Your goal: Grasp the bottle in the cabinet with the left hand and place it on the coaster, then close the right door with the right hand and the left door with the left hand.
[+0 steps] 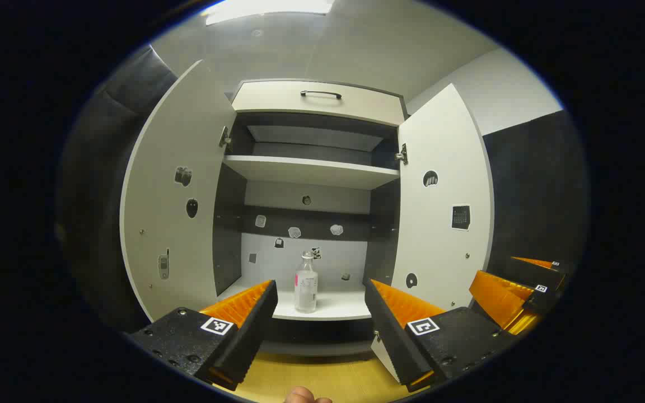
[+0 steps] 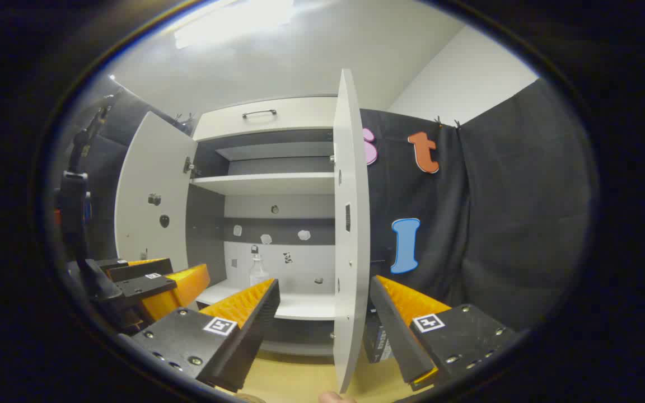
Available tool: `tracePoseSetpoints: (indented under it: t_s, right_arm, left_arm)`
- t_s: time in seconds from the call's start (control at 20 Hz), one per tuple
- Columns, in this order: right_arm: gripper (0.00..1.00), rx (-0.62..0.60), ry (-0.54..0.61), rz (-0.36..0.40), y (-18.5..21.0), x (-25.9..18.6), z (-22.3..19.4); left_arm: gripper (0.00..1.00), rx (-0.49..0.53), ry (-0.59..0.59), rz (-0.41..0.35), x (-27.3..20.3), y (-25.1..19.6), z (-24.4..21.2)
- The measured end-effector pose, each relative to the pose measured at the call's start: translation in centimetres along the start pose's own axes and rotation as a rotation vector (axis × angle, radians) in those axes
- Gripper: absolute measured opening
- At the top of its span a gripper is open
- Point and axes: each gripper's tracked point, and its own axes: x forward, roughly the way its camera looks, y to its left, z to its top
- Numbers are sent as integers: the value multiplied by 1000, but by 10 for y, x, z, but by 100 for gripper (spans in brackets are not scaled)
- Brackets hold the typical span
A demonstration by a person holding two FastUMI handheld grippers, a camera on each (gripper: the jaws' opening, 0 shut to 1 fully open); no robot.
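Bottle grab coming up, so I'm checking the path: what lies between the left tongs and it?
Nothing: in the left gripper view, bare white shelf separates the open left tongs from the bottle.

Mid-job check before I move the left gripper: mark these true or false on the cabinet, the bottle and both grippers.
1. Both white cabinet doors, left door and right door, stand open. True.
2. The clear plastic bottle lies on its side. False: it stands upright on the lower shelf.
3. The left gripper is shut on the bottle. False: it is open, short of the bottle.
4. The right gripper is open, its fingers either side of the right door's edge. True.
5. The top drawer is pulled out. False: it looks closed.
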Motion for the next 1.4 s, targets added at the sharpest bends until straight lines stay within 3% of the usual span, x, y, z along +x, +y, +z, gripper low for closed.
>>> tracePoseSetpoints:
  t_s: [0.95, 1.35, 1.4]
  right_arm:
    - [98, -24, 24, 0, -7, -9, -1]
    - [98, -42, 20, -53, -27, -9, -1]
    - [98, -46, 19, -63, -33, -10, 0]
  left_arm:
    - [97, -13, 42, 19, 3, -1, -17]
    - [97, -8, 143, 71, 25, 16, -54]
    - [94, 3, 144, 78, 31, 19, -58]
